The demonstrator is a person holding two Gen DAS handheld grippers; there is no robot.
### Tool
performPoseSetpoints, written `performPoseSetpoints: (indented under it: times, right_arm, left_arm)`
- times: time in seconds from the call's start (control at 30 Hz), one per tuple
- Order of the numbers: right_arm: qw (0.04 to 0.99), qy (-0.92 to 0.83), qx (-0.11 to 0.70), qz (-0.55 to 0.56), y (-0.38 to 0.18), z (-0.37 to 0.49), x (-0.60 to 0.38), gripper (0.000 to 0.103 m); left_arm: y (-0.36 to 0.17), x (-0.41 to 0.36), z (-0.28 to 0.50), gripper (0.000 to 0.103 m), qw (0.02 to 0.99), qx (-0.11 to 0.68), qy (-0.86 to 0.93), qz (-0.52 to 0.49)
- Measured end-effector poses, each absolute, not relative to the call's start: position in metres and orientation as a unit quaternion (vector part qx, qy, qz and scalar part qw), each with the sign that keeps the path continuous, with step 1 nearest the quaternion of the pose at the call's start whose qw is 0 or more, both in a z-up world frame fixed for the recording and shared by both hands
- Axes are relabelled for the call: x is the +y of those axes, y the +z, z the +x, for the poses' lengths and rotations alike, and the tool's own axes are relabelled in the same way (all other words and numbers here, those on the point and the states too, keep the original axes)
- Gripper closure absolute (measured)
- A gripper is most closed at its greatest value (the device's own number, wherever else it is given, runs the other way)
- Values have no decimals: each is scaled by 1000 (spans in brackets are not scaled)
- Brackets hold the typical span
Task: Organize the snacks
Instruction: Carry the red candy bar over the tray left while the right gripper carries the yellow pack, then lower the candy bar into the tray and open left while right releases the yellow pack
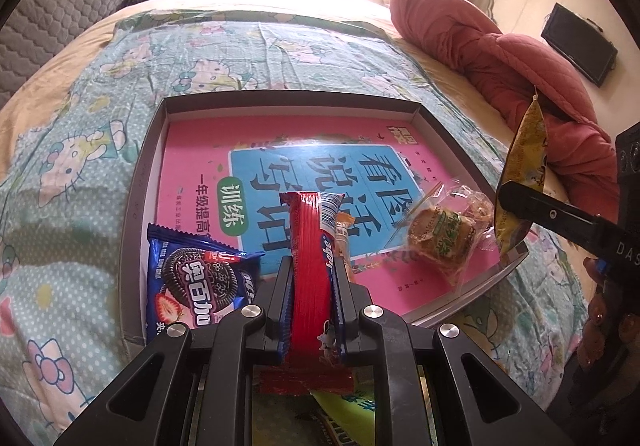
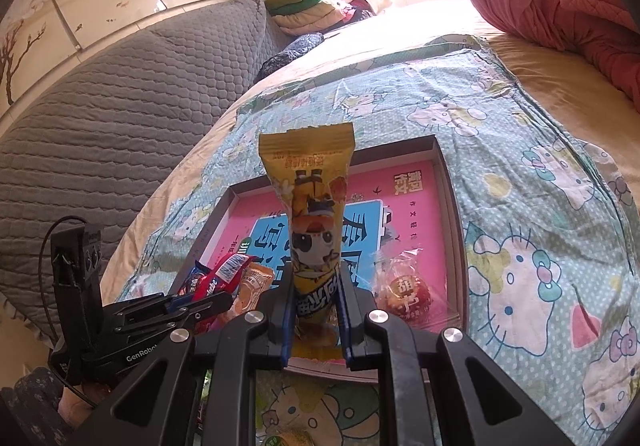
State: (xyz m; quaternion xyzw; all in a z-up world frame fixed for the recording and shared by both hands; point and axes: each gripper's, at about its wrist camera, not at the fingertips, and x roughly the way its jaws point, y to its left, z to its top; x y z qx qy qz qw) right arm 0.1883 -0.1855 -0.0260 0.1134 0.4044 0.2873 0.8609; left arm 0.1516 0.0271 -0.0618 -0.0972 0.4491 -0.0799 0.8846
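My left gripper [image 1: 312, 266] is shut on a red snack packet [image 1: 310, 266] and holds it upright over the near edge of a shallow grey box [image 1: 280, 102] lined with a pink book. My right gripper [image 2: 316, 282] is shut on a yellow snack packet [image 2: 314, 214], also above the box's near edge [image 2: 456, 230]; the yellow packet [image 1: 520, 174] and the right gripper [image 1: 516, 202] show in the left wrist view too. In the box lie a blue Oreo packet [image 1: 196, 282], a clear-wrapped pastry [image 1: 444, 242] and an orange-wrapped snack [image 1: 344, 242].
The box rests on a Hello Kitty blanket [image 1: 80, 150] on a bed. A red quilt [image 1: 520, 58] is bundled to the right. A grey padded headboard [image 2: 100, 118] is on the left. More snacks [image 1: 336, 406] lie on the blanket below the left gripper.
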Motion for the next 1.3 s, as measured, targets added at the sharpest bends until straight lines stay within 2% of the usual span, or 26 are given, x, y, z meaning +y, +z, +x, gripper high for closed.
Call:
performPoseSetpoints:
  times: [0.5, 1.3]
  right_arm:
    - [858, 323, 398, 32, -31, 178, -141, 85]
    - [834, 338, 436, -7, -59, 176, -113, 84]
  left_arm:
    - [-61, 30, 152, 86, 884, 450, -78, -96]
    - [-61, 38, 151, 85, 884, 451, -72, -102]
